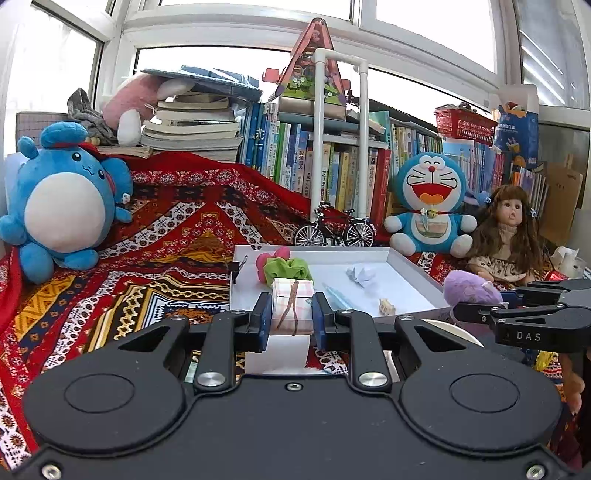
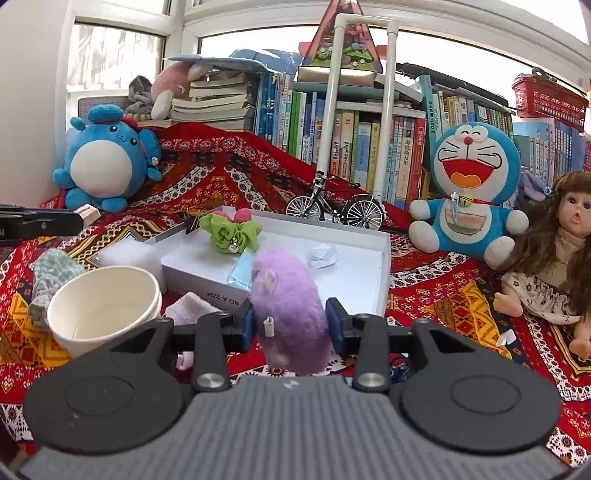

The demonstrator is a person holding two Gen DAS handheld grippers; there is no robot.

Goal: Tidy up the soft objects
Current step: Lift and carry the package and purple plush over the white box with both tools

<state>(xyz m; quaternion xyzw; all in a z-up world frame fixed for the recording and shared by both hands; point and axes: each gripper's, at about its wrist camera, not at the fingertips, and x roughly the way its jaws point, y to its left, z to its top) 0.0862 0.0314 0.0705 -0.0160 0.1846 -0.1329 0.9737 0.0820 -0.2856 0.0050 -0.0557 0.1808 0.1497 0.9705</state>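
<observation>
Meanwhile both grippers tilt slightly downward, left fingers clamping a checked packet, right fingers squeezing a purple plush.

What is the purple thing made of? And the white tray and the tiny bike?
Purple toy: looks like soft plush; its surface is fuzzy. White tray: probably cardboard, with thin, matte, folded-looking walls. Tiny bike: seems metal, with thin shiny spokes and a dark frame; some parts could be plastic.

Bright daylight thru big white-framed windows behind. Bookshelf packed w/ upright books along the back, stack of books at left. Red patterned cloth covers the surface. White pipe frame stands in front of the shelf.
</observation>
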